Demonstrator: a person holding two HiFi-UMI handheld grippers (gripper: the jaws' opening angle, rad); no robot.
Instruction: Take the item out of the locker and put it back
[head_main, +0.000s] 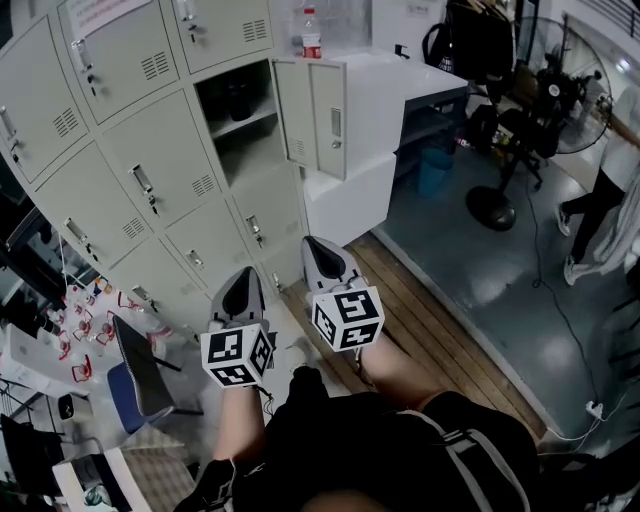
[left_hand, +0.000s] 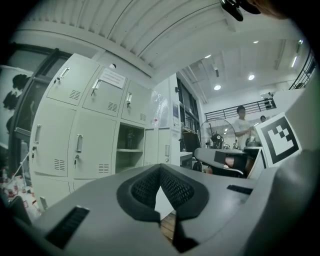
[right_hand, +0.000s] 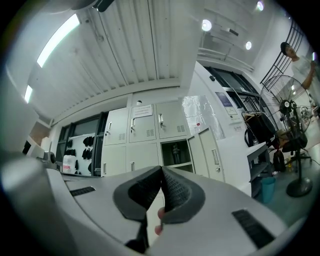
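The grey locker bank (head_main: 150, 170) fills the upper left of the head view. One compartment (head_main: 245, 120) stands open with its door (head_main: 315, 115) swung to the right. A dark item (head_main: 238, 100) rests on its upper shelf; it also shows as a dark item (right_hand: 175, 151) in the right gripper view and a dark item (left_hand: 131, 139) in the left gripper view. My left gripper (head_main: 243, 272) and right gripper (head_main: 318, 243) hang low near my body, well short of the lockers. Both are shut and hold nothing, which the left gripper (left_hand: 160, 168) and right gripper (right_hand: 161, 170) views confirm.
A bottle (head_main: 311, 35) stands on the white cabinet (head_main: 350, 190) next to the open door. A standing fan (head_main: 560, 100), a blue bin (head_main: 435, 170) and a person (head_main: 600, 200) are at the right. A chair (head_main: 140, 370) is at lower left. Wooden floorboards (head_main: 430, 330) run under me.
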